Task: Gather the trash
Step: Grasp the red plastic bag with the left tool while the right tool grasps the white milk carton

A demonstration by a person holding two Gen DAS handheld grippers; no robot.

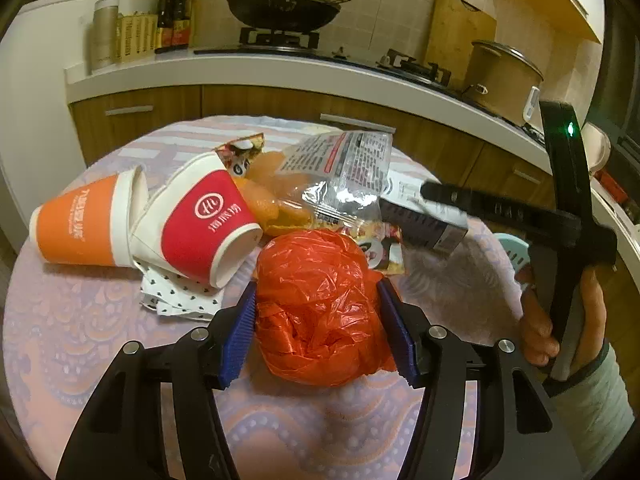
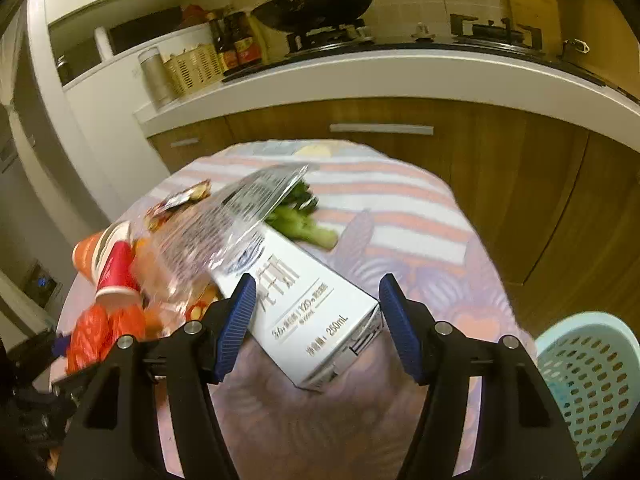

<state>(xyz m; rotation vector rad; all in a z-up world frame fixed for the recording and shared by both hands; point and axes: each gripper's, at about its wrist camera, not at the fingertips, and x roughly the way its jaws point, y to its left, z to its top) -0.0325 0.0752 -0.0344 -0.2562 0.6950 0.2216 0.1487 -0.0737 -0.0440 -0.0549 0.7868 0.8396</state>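
A crumpled red plastic bag (image 1: 320, 304) lies on the round table between the fingers of my left gripper (image 1: 318, 316); the blue pads are wide apart and flank the bag, touching its sides at most lightly. A white milk carton (image 2: 304, 312) lies on the table between the open fingers of my right gripper (image 2: 318, 320), apart from both pads. The right gripper also shows in the left wrist view (image 1: 520, 216), over the carton (image 1: 424, 216). Behind lie a red paper cup (image 1: 208, 224), an orange cup (image 1: 80, 228), a clear wrapper (image 1: 340, 168) and orange peel (image 1: 260, 200).
A light blue perforated basket (image 2: 592, 384) stands at the table's right edge. A green vegetable scrap (image 2: 304, 224) lies behind the carton. A dotted napkin (image 1: 176, 296) lies under the cups. The kitchen counter (image 1: 280, 72) with stove and wok runs behind the patterned tablecloth (image 1: 80, 340).
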